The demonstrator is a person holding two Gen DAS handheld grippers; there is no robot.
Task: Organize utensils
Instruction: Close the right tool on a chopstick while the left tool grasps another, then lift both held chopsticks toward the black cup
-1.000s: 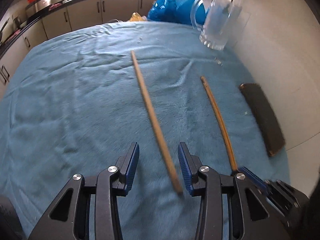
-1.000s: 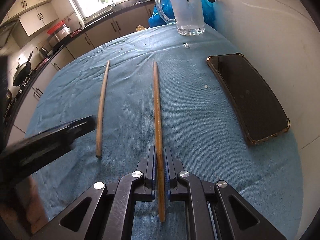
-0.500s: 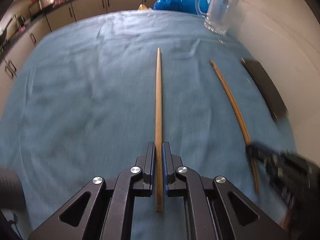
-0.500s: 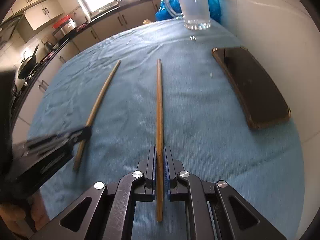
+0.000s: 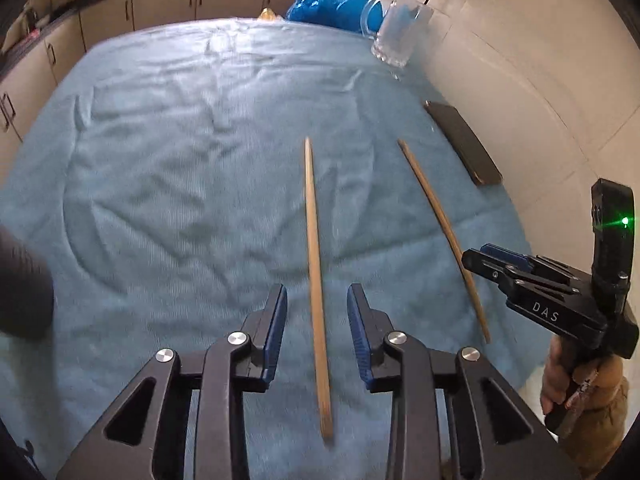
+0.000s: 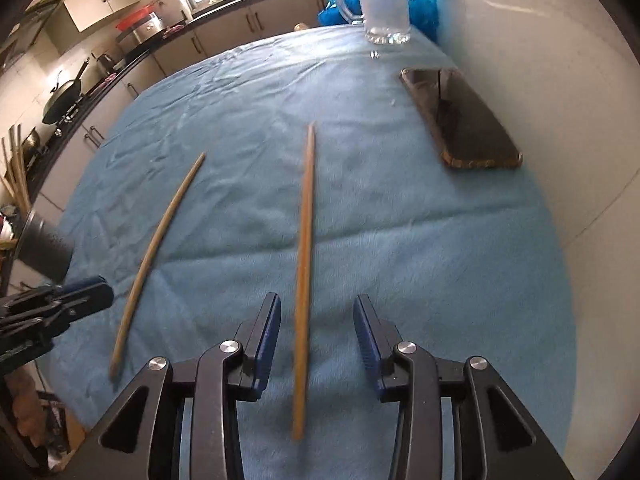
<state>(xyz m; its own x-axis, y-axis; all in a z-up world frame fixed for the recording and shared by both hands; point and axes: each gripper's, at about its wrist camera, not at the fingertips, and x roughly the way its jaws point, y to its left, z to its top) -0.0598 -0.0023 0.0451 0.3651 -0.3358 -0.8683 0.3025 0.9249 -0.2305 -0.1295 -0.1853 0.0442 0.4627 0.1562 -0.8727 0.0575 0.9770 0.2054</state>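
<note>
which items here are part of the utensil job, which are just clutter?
Job:
left chopstick, between the open left gripper pads
right chopstick, between the open right gripper pads
Both sets of jaws have just been opening.

Clutter:
phone
glass mug
blue bag
blue towel
</note>
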